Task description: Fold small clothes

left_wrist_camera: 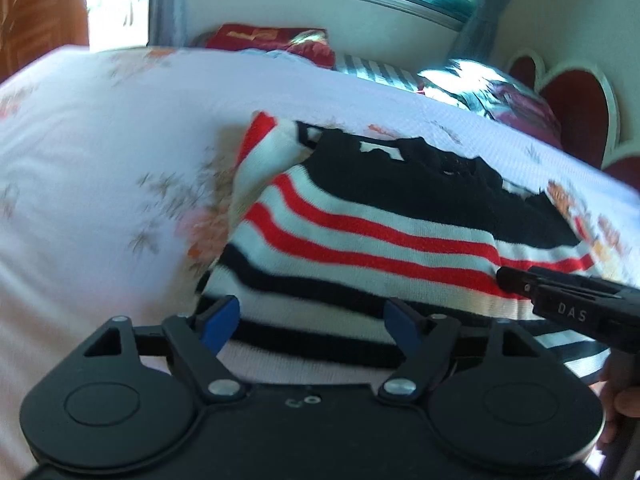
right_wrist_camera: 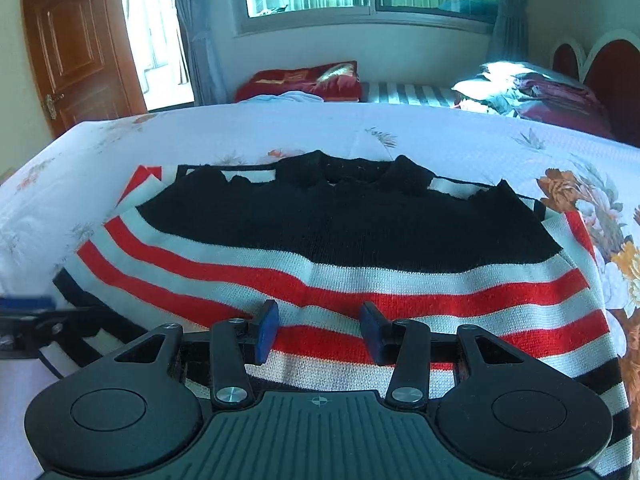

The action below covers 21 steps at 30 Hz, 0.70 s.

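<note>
**Now for the next fold on the striped jumper**

Ideally, each gripper takes a corner of the near hem, pinches through all layers, and both lift together so the stripes stay straight; by my reading the next fold carries that hem up toward the black collar.

The striped jumper [right_wrist_camera: 320,248] lies across the centre of both views on the floral bedsheet [right_wrist_camera: 280,128], sleeves tucked in, black collar toward the top of the frame.

The left gripper [left_wrist_camera: 314,326], at the bottom of its view, has fingers [left_wrist_camera: 222,320] spread wide, with nothing between them; the black hem band lies just beyond.

The right gripper [right_wrist_camera: 318,330], at bottom centre, shows fingers [right_wrist_camera: 266,332] partly apart over the red and white stripes. No cloth is pinched.
</note>
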### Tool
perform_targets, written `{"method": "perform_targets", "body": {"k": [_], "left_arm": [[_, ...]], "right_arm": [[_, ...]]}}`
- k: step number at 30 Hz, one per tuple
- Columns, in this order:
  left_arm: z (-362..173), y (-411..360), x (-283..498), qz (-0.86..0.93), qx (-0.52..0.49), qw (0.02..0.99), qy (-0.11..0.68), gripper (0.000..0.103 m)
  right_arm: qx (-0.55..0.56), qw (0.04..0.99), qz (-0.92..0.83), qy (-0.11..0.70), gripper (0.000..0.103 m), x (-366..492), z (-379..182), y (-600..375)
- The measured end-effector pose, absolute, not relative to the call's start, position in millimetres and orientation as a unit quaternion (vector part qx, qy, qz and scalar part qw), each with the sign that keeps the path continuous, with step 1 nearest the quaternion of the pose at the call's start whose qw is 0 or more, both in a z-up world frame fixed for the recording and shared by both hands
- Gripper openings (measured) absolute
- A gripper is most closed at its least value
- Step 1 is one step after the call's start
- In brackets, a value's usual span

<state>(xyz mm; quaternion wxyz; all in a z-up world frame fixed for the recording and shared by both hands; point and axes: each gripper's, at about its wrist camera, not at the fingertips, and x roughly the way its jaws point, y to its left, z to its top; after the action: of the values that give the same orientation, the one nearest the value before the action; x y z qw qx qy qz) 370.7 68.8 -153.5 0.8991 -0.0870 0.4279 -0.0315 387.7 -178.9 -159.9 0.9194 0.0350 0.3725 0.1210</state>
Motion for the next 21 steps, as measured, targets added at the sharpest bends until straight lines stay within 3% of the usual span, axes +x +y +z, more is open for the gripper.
{"method": "perform_targets", "body": {"k": [4, 6, 10, 13, 18, 20, 21], "left_arm": [[-154.7, 92.2, 350.8, -0.032, -0.158, 0.883, 0.442, 0.081], [-159.3, 101.1, 341.1, -0.023, -0.193, 0.870, 0.452, 0.090], [-176.6, 113.6, 332.0, -0.023, -0.266, 0.845, 0.464, 0.091], [-185.9, 119.7, 339.8, -0.034, -0.312, 0.845, 0.434, 0.095], [-206.2, 128.0, 360.7, -0.044, -0.410, 0.832, 0.372, 0.094], [-210.5, 127.8, 369.4, -0.046, -0.426, 0.833, 0.351, 0.086], [-212.1, 127.9, 373.8, -0.044, -0.431, 0.832, 0.346, 0.068]], "right_arm": [[0.048, 0.923, 0.109, 0.367, 0.045, 379.5, -152.9, -179.4], [0.057, 0.923, 0.105, 0.367, 0.045, 374.5, -149.7, -178.5], [0.058, 0.923, 0.095, 0.368, 0.045, 370.0, -144.0, -174.9], [0.056, 0.923, 0.088, 0.369, 0.045, 369.1, -143.4, -171.9], [0.051, 0.925, 0.070, 0.369, 0.045, 372.1, -143.1, -169.8], [0.054, 0.926, 0.066, 0.368, 0.045, 376.9, -141.5, -169.6], [0.055, 0.926, 0.065, 0.368, 0.045, 379.7, -140.7, -169.2]]}}
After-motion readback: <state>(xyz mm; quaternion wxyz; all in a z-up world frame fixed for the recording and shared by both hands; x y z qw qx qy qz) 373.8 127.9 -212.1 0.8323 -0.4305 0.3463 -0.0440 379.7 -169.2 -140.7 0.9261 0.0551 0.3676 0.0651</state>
